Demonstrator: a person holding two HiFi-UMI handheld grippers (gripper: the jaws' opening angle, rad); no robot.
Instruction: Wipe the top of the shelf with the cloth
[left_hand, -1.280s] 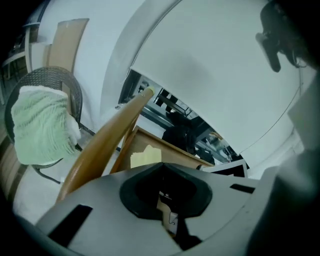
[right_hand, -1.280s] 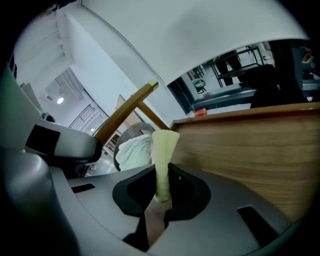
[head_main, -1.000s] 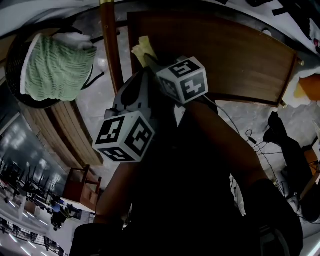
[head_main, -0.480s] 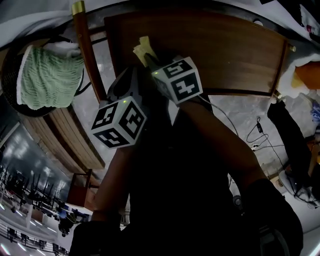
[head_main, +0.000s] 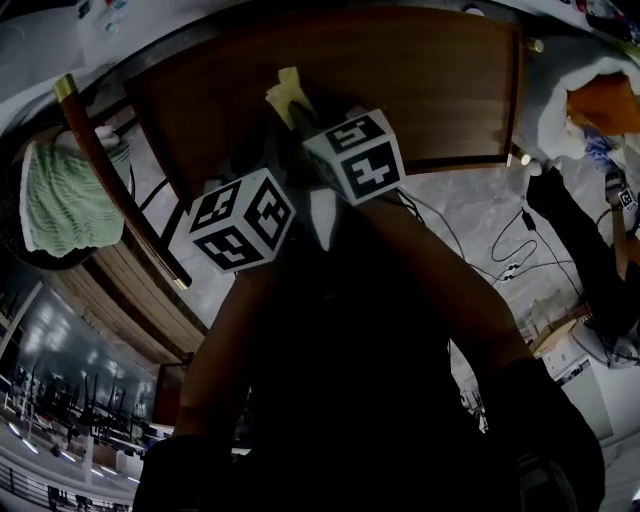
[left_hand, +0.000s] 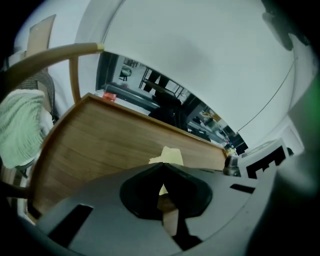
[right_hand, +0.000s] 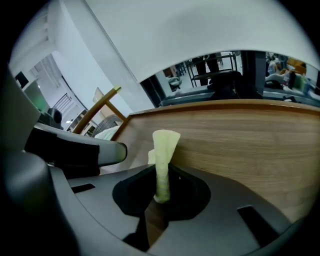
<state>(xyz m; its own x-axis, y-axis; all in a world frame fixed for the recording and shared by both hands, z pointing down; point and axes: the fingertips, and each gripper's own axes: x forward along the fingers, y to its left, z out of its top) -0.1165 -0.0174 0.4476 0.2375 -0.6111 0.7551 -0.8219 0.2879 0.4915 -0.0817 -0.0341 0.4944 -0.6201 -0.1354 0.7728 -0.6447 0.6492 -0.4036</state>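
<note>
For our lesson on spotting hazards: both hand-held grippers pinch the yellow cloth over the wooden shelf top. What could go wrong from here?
1. The left hand-held gripper shows only a sliver of cloth between its jaws; it may slip free.
2. The right hand-held gripper holds the cloth as a bunched strip, so little may touch the shelf top.

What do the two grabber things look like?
The left gripper and the right gripper are both smooth grey plastic. Each has two jaws with a black hollow behind them. Each one also carries a white cube printed with black square patterns: the left cube and the right cube. A thin cable seems to trail from the right one.
</note>
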